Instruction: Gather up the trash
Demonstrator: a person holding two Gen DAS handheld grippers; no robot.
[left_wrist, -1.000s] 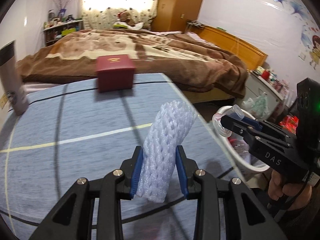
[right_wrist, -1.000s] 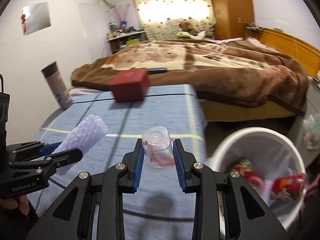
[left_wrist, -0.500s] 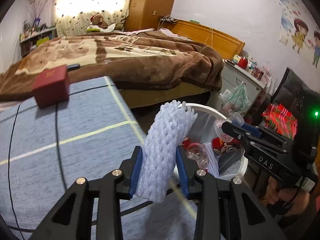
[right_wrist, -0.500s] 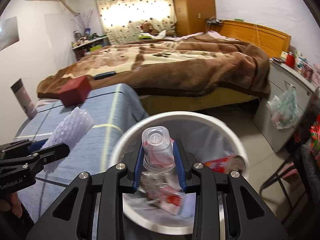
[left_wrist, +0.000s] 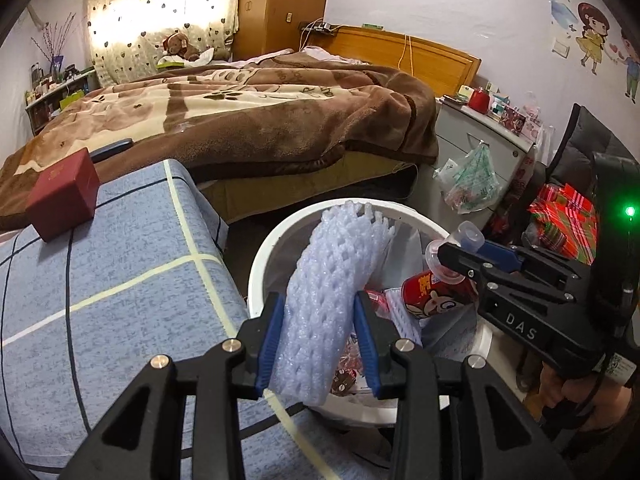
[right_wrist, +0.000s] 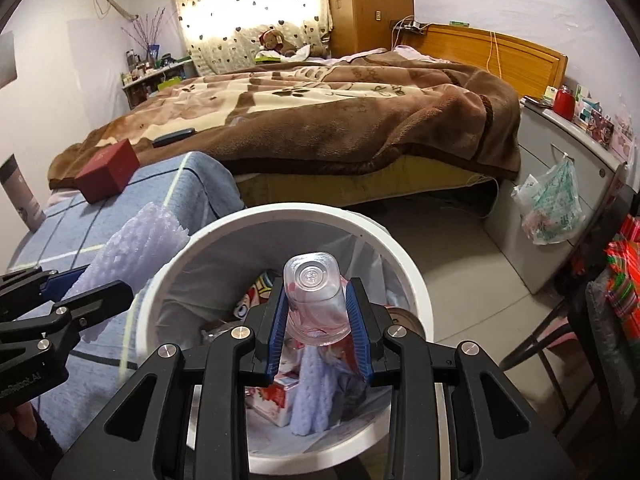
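My left gripper (left_wrist: 319, 338) is shut on a white foam fruit net (left_wrist: 334, 280) and holds it over the near left rim of the white trash bin (left_wrist: 258, 268). My right gripper (right_wrist: 316, 330) is shut on a small clear plastic bottle (right_wrist: 314, 292) and holds it above the middle of the bin (right_wrist: 412, 280). The bin holds a red can (left_wrist: 430, 292), cartons and another foam net (right_wrist: 316, 396). The right gripper also shows in the left wrist view (left_wrist: 476, 258), and the left one with its net in the right wrist view (right_wrist: 86, 292).
A table with a blue striped cloth (left_wrist: 120, 280) stands left of the bin, with a dark red box (left_wrist: 64, 194) and a grey tumbler (right_wrist: 22, 196) on it. A bed with a brown blanket (left_wrist: 260, 120) lies behind. A grey cabinet (right_wrist: 560, 184) with a hanging plastic bag (right_wrist: 550, 208) stands at the right.
Both grippers have swung right from over the table to over the bin. Each still holds its item.
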